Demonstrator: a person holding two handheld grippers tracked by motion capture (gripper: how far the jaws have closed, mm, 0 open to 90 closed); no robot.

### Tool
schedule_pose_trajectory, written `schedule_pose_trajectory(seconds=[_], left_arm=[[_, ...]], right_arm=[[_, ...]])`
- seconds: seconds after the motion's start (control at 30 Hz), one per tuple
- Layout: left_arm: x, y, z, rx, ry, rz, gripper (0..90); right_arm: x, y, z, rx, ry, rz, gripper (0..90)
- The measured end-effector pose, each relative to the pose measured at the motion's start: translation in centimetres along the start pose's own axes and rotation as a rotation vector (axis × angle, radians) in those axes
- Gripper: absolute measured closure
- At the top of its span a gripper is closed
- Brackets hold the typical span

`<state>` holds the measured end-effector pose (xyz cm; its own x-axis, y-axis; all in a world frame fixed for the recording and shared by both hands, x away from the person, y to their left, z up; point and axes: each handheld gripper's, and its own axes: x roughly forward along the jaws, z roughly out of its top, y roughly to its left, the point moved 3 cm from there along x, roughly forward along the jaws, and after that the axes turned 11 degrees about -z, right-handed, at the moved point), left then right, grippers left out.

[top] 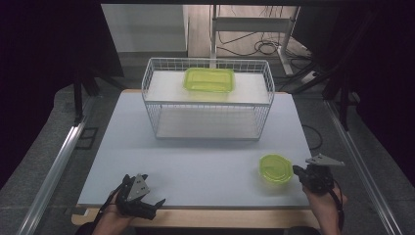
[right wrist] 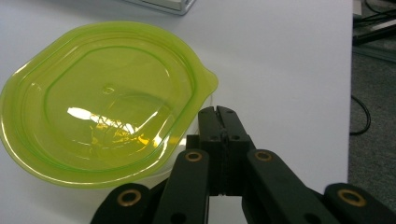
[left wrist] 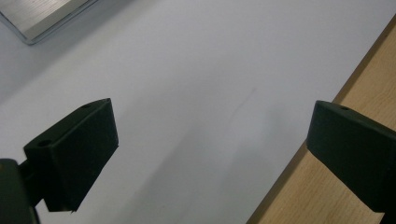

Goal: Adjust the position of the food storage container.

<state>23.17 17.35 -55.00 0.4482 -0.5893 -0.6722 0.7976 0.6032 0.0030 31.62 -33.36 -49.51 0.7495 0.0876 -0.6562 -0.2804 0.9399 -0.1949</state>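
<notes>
A pale grey table (top: 195, 166) with a wooden front edge stands in a dim room; on it, near the right front corner, sits a round green lidded container (top: 275, 168), its lid tab pointing toward the right gripper (right wrist: 218, 112); that gripper's jaws are pressed together with nothing between them, their tips just beside the lid's rim; the left gripper (left wrist: 210, 149) rests at the front left edge, jaws spread wide over bare tabletop; farther back, a white wire rack (top: 207, 98) carries a rectangular green container (top: 209, 80) on its upper shelf.
</notes>
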Motion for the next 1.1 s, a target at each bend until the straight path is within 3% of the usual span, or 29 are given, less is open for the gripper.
schedule_pose_trajectory(seconds=[0.67,1.1], left_arm=[[0.1,0.0,0.0,0.001,0.003,-0.002,2.1],[0.2,0.0,0.0,0.000,0.008,-0.001,2.1]], right_arm=[[1.5,2.6,0.5,-0.045,0.044,0.077,89.0],[2.6,3.4,0.1,-0.013,0.071,0.167,89.0]])
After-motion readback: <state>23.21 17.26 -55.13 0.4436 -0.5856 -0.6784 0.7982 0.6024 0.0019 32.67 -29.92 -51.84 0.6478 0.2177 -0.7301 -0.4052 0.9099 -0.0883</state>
